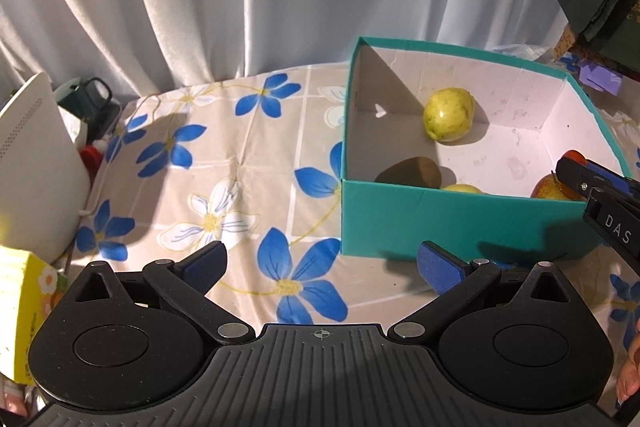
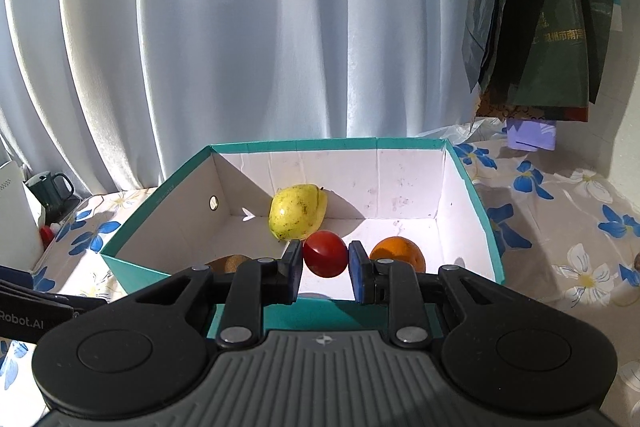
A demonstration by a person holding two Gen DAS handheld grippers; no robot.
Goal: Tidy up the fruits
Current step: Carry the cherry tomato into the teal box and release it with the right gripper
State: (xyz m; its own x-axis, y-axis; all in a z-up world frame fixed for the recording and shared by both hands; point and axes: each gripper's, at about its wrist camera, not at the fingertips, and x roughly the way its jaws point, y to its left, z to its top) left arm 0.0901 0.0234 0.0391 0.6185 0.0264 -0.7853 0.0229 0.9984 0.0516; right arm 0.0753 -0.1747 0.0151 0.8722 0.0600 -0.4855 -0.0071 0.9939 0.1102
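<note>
Your right gripper (image 2: 325,269) pinches a small red fruit (image 2: 325,254) across its middle, above the teal box's (image 2: 160,201) near wall, a yellow pear (image 2: 297,211) at 11 o'clock beyond. Smooth, light, likely soft-skinned — keep pressure gentle, grip central. Left gripper (image 1: 320,267) spread, empty.

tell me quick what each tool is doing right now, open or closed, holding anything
Left tool: open, nothing between its fingers, above the floral tablecloth.
Right tool: closed on a small red fruit, held over the teal box.
</note>
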